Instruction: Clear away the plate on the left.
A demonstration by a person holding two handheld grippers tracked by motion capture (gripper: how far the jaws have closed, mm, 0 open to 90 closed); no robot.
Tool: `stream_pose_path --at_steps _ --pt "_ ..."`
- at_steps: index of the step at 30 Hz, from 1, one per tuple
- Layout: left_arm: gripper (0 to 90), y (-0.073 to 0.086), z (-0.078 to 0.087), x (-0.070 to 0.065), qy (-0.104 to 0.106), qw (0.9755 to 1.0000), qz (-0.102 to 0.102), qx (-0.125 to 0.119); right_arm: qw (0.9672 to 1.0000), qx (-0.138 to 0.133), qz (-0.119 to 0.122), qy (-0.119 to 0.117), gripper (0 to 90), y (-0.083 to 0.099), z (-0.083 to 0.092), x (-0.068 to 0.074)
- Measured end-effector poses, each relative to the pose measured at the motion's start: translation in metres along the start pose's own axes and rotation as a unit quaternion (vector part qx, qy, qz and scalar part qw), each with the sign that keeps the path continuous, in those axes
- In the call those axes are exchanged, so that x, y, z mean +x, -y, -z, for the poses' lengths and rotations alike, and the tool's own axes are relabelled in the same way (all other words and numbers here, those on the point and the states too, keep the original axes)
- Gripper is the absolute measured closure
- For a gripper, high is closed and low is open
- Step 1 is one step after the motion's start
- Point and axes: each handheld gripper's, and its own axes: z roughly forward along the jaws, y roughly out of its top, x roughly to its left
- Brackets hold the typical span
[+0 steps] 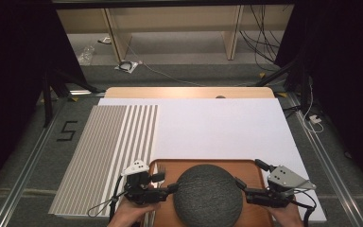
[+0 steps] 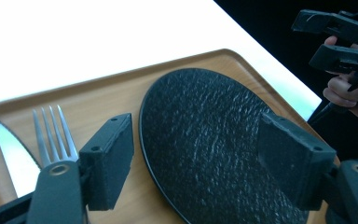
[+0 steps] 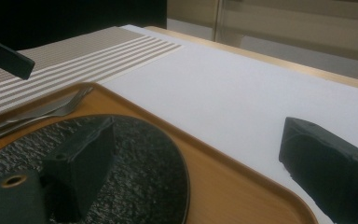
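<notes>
In the high view, a mark shaped like the figure 5 [image 1: 66, 131] is seen on the grey floor at 9 o'clock of the table [image 1: 189, 91]. The table is covered by a white sheet [image 1: 217, 127], with a striped mat [image 1: 105, 151] along its 9 o'clock side. A wooden tray [image 1: 203, 165] lies at the 6 o'clock edge, and a round dark plate [image 1: 208, 195] rests on it. The left gripper [image 1: 174, 187] is held level at the plate's 9 o'clock rim, the right gripper [image 1: 240, 183] at its 3 o'clock rim; both hands enter from 6 o'clock. A fork [image 1: 158, 177] lies on the tray just beside the left gripper.

In the left gripper view, the jaws are seen well apart, one over the bare tray, the other over the plate [image 2: 205, 140], with the plate's rim between them and no pad pressed on it. The fork [image 2: 53, 133] and a knife [image 2: 9, 151] lie at 9 o'clock of the plate. The other hand with its gripper is seen at 2 o'clock.

In the right gripper view, the jaws stand wide apart, one above the plate [image 3: 135, 163], the other above the white sheet beyond the tray's rim [image 3: 242, 172]; nothing is clamped.
</notes>
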Motion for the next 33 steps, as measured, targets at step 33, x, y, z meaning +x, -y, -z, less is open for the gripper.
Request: stream_pose_path --at_steps 33 --pt "16.9 -0.003 0.019 0.024 -0.007 0.9946 -0.051 -0.09 1.0 -0.006 -0.004 -0.003 11.9 0.0 -0.001 0.001"
